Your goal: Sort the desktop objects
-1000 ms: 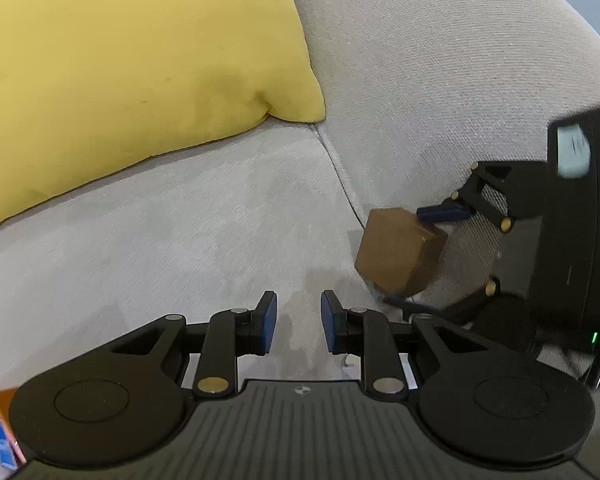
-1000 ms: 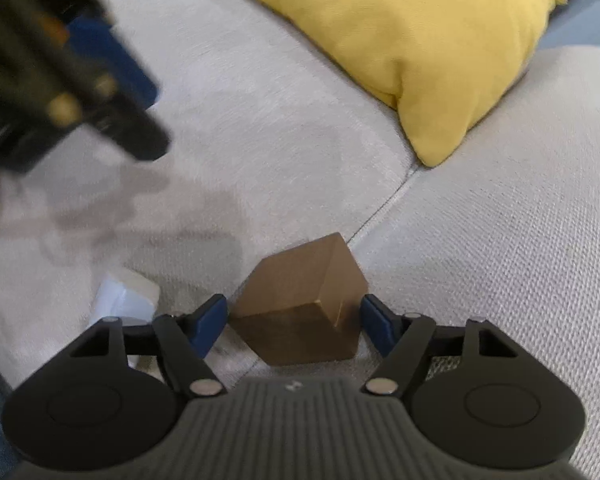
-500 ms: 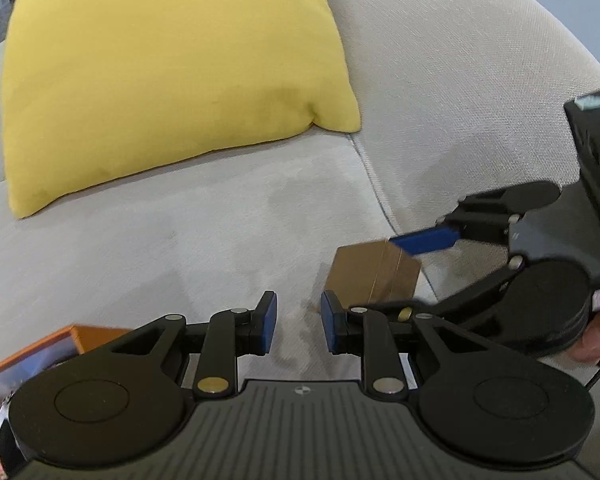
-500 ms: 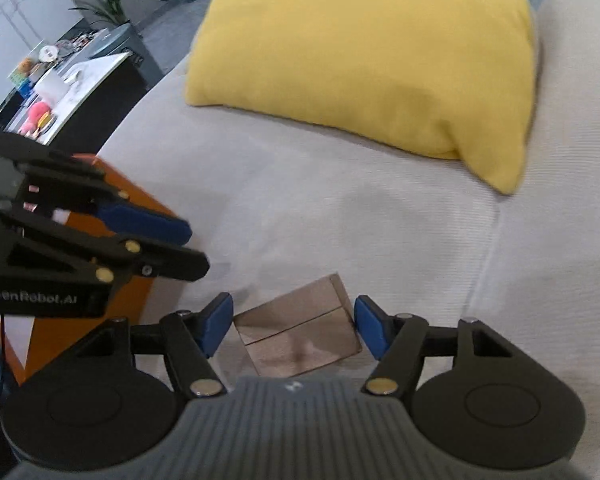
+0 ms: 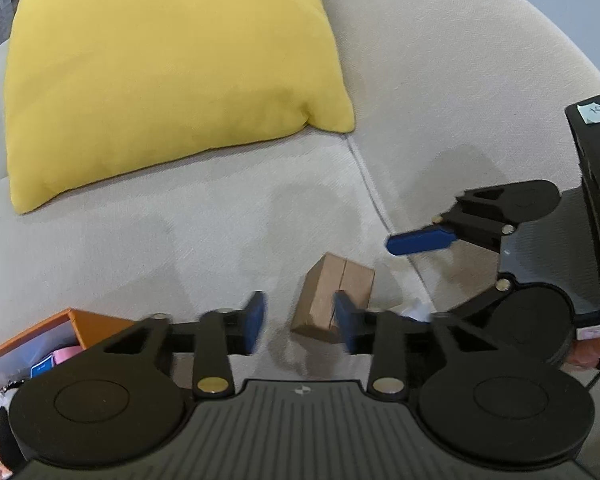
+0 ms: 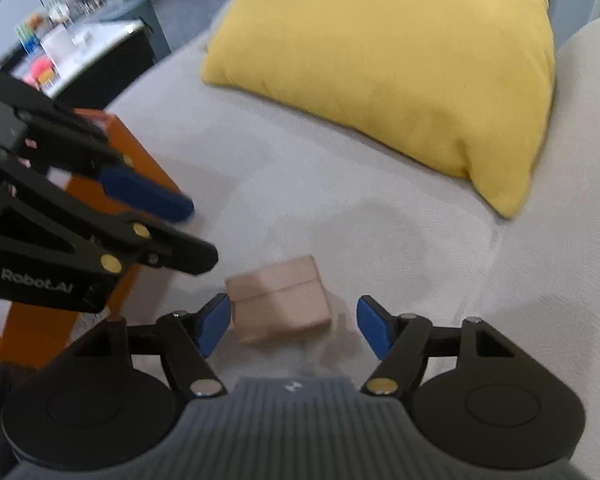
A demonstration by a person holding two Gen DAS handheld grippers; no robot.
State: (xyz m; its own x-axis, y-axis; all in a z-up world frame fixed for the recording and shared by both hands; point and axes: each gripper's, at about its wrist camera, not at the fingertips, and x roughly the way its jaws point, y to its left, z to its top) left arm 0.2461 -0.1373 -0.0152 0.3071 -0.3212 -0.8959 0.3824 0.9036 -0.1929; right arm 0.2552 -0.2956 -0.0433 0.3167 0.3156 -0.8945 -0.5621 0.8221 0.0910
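A small brown cardboard box (image 5: 334,298) lies on the seat of a light grey sofa (image 5: 204,224), tilted on the soft fabric with its taped seam facing up. In the left wrist view it sits near the picture's middle, at about one o'clock from the left gripper (image 5: 299,322). That gripper's jaws have just been opening and now stand spread with nothing between them; the box is just beyond its right finger, which covers the box's near edge in the picture, and whether the two touch cannot be told. In the right wrist view the same box (image 6: 281,300) lies between the blue pads of the right gripper (image 6: 293,326), whose jaws stand released: a clear gap shows on the right side, while the left pad is very close to the box, contact unclear. The right gripper shows at three o'clock in the left view, one blue finger (image 5: 419,241) reaching out above the box. A yellow cushion (image 5: 164,72) leans against the sofa back at eleven o'clock from the box. An orange box (image 5: 40,342) with small bright items inside sits at the sofa's edge, at eight o'clock in the left view and at nine o'clock in the right view, behind the left gripper. A cluttered table (image 6: 80,48) stands far off at ten o'clock there.
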